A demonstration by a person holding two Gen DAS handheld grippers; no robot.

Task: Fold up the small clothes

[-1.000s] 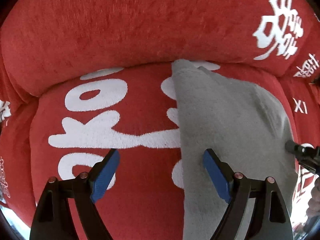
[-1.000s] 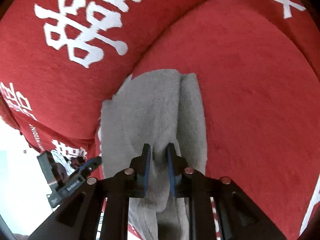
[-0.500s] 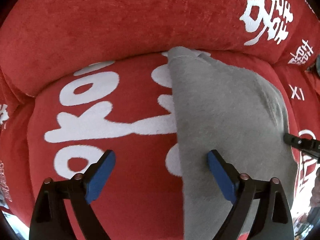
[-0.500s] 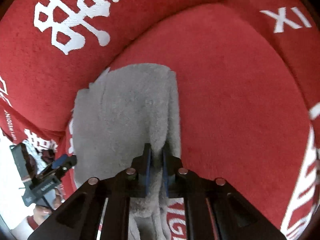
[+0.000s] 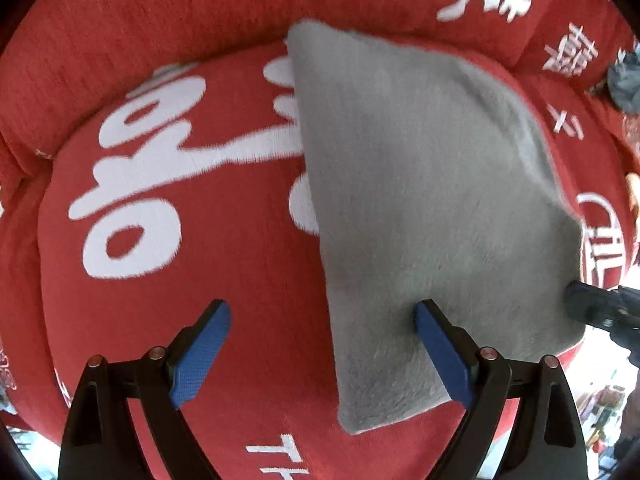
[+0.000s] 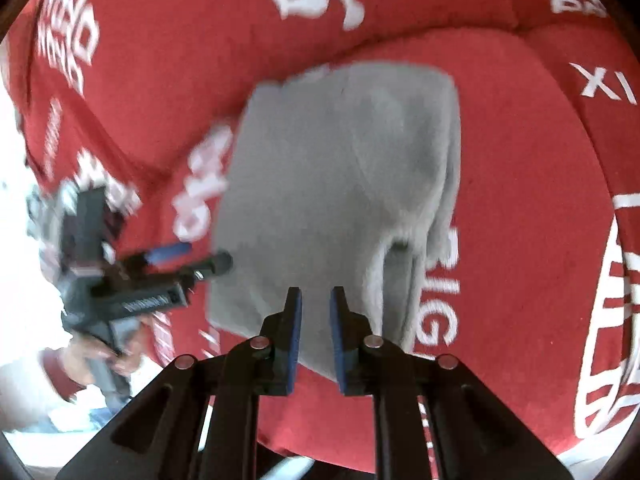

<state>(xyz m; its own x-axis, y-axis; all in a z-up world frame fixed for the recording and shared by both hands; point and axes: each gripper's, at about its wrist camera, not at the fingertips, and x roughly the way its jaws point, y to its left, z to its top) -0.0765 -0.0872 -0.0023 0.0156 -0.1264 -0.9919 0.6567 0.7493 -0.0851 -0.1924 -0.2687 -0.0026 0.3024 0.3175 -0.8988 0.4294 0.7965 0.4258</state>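
Observation:
A grey fleece cloth [image 5: 420,180] lies folded flat on the red seat cushion [image 5: 248,280]. My left gripper [image 5: 320,308] points straight down over its left edge, wide open, one blue pad over the cloth and the other over bare cushion. In the right wrist view, the cloth [image 6: 340,160] shows a doubled fold along its right side. My right gripper [image 6: 316,292] hovers above its near edge. Its jaws are opening, a narrow gap between the pads, and nothing is pinched. The left gripper [image 6: 200,256] appears at the cloth's left edge.
The red backrest [image 5: 200,20] with white lettering rises behind the seat. A dark grey item [image 5: 624,80] lies at the far right of the sofa. A hand in a red sleeve [image 6: 92,356] holds the left gripper. The cushion's front edge [image 6: 360,456] is near.
My right gripper let go of the cloth's fold and pulled back and up. The cloth has settled flat. My left gripper slid along toward the cloth's near left edge.

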